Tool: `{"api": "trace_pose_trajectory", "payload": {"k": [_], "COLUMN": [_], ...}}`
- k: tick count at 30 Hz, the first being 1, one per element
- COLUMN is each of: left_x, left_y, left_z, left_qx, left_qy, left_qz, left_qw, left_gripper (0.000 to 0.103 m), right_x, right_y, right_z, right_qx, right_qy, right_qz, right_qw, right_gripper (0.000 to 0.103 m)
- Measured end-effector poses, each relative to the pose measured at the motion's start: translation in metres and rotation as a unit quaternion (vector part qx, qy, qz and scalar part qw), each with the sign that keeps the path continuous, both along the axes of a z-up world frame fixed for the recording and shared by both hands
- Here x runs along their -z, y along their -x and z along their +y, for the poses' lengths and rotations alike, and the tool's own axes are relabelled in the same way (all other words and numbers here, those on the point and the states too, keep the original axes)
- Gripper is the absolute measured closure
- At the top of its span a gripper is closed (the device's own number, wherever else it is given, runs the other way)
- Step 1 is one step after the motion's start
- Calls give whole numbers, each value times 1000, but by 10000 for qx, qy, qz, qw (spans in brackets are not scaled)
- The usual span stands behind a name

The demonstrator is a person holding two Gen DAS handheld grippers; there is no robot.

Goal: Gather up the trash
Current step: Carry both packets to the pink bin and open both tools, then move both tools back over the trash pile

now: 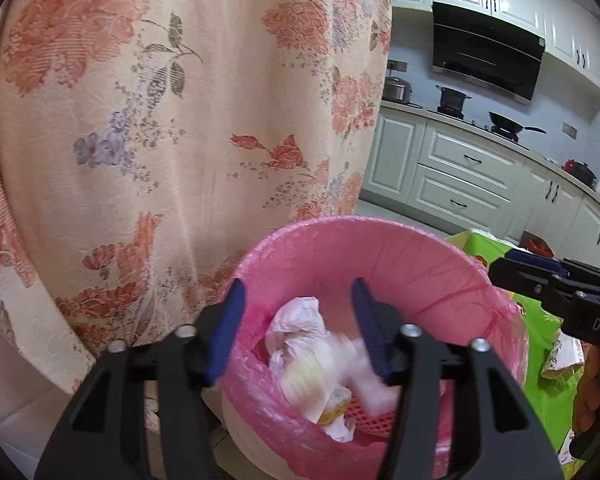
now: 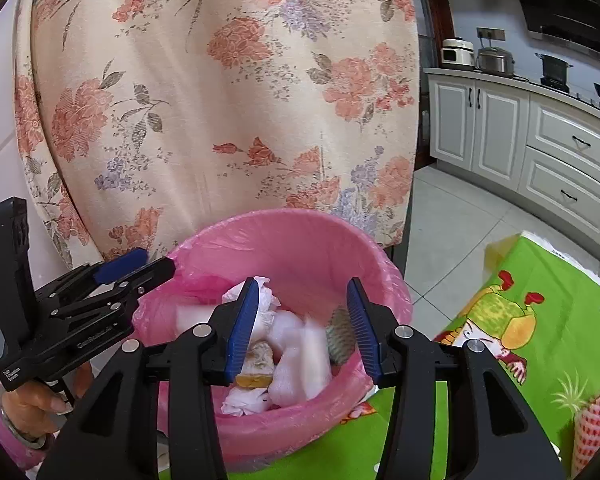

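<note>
Both grippers hang over the pink-lined bin (image 2: pixel 300 248). Left gripper (image 1: pixel 300 328) and right gripper (image 2: pixel 304 328): jaws parted, nothing gripped. Crumpled trash (image 2: pixel 284 360), partly blurred, lies inside the bin, beneath both.

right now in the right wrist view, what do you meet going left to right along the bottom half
person's hand → left tongs → pink-lined trash bin → green cartoon tablecloth → pink foam net
</note>
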State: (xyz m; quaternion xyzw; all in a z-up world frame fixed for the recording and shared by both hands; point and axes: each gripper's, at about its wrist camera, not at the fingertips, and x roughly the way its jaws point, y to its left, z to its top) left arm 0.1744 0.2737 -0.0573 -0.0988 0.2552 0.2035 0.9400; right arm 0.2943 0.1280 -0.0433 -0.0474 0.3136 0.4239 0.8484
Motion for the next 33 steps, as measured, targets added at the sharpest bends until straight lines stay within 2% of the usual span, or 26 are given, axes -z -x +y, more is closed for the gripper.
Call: {"api": "trace_pose_trajectory", "payload": {"k": [3,8,10,11,14,18,22,33], "left_x": [-4,-10,-12,-13,-17,-22,-27,-20], "left_y": [7,24,29,32,36,44,50,43], "left_z": [-3,-8,-10,-11,-18,-33,-57,-130], "left_qx": [-85,-263,-288,-286,-292,-168,48,877], "left_qy": [-4,1,68,109,164,207,108,201], "left_qz": [-58,-160,-208,-224,-279,-382,-456,-313], "left_qw": [9999,9995,9993,9993,9990,9989,9989,9955], "left_gripper": [34,12,9,7,5,5,5,5], "right_x": [-2,-6,-7,-8,-9,-11,-11,2], "right_y": [5,20,26,30,39,53,64,84], "right_z": [-5,-18,-25,-31,-45,-69,-99,-186], "right_qx": [14,66,125,165,248,464,708,1518], "right_qy": [-29,-14,-8,-13,4,-21,-50,-57], "right_qz": [-7,-77,-124,-145,-138,-191,-196,-61], "right_qw": [10000,9999,9998,9998,9996,9987,9973,9884], "right_gripper": [55,54,45,44,43,29,24,22]}}
